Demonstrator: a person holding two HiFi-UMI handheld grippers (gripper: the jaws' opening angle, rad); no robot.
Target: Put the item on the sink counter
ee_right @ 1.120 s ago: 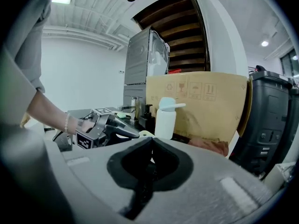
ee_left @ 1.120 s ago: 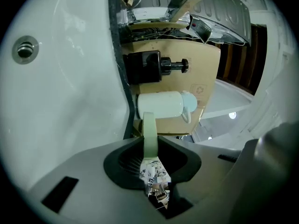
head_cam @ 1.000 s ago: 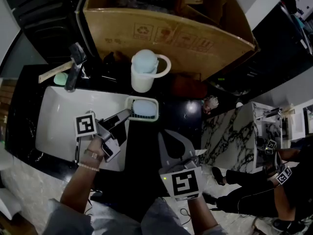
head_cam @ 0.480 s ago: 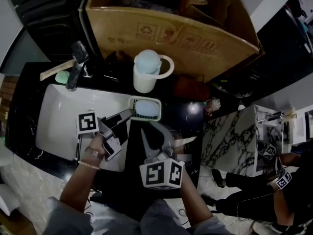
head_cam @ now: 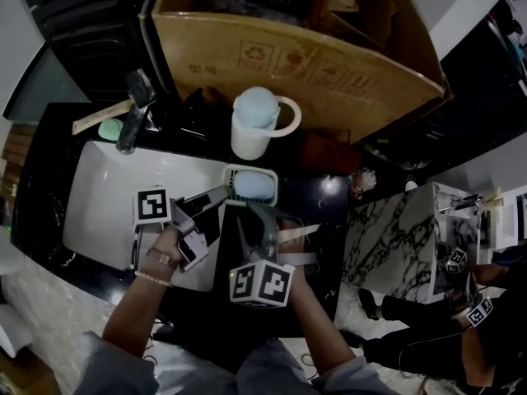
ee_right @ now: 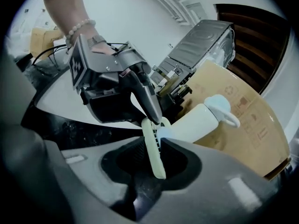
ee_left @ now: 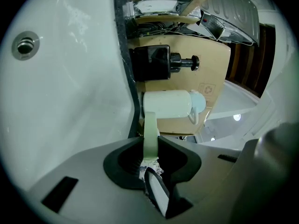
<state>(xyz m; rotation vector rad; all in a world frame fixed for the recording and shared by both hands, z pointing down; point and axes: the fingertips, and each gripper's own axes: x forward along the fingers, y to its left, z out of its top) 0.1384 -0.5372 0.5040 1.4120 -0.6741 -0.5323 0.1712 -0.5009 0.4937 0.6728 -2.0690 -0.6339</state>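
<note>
The left gripper (head_cam: 216, 194) is clamping the soap dish (head_cam: 251, 169) by the rim, right at its jaws' tips beside the sink (head_cam: 99, 204). The right gripper (head_cam: 272, 225) has just been opening its jaws; they are standing wide, the dish's edge lying between them unpinched. Closing squarely and keeping it level is looking wise, so the soap (head_cam: 252, 186) is not sliding before reaching the bench (head_cam: 323, 200).

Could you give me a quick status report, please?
Left gripper shut on soap dish rim. Right gripper jaws just opened, dish rim between them, ungripped. Dish over counter at sink corner. Jug close behind, not in the way.
</note>
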